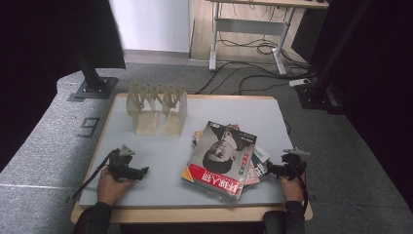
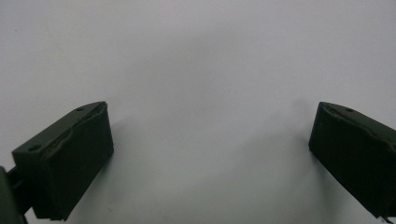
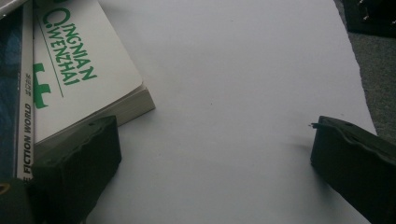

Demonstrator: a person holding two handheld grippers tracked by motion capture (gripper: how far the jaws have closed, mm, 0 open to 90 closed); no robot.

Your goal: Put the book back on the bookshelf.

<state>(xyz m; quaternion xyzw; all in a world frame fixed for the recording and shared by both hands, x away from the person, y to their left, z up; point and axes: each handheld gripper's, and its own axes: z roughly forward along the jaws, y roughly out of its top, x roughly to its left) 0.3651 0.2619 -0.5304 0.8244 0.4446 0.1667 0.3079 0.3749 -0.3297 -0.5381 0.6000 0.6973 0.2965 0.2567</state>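
Grey laminate covers the bench [image 1: 160, 161], edged in pale wood. A heap of magazines [image 1: 221, 158] lies toward four o'clock of its middle, the top one showing a portrait upside down and a red band of characters I cannot read at this distance. At eleven o'clock stands a clear plastic rack [image 1: 157, 108], well apart from the heap, with bare surface between.

Left tongs [image 1: 141, 171] rest at eight o'clock, released, jaws wide over empty grey, with plenty of room on every side. Right tongs [image 1: 269, 169] sit at four o'clock, also released and gripping nothing, just beside the heap's right edge. In the right gripper view a white book [image 3: 88, 79] printed in green "QINGNIAN WENZHAI" lies close against one jaw; the spine next to it [image 3: 25, 135] reads "FICTION WORLD". Beyond the other jaw the bench edge drops to speckled carpet [image 3: 378, 79].
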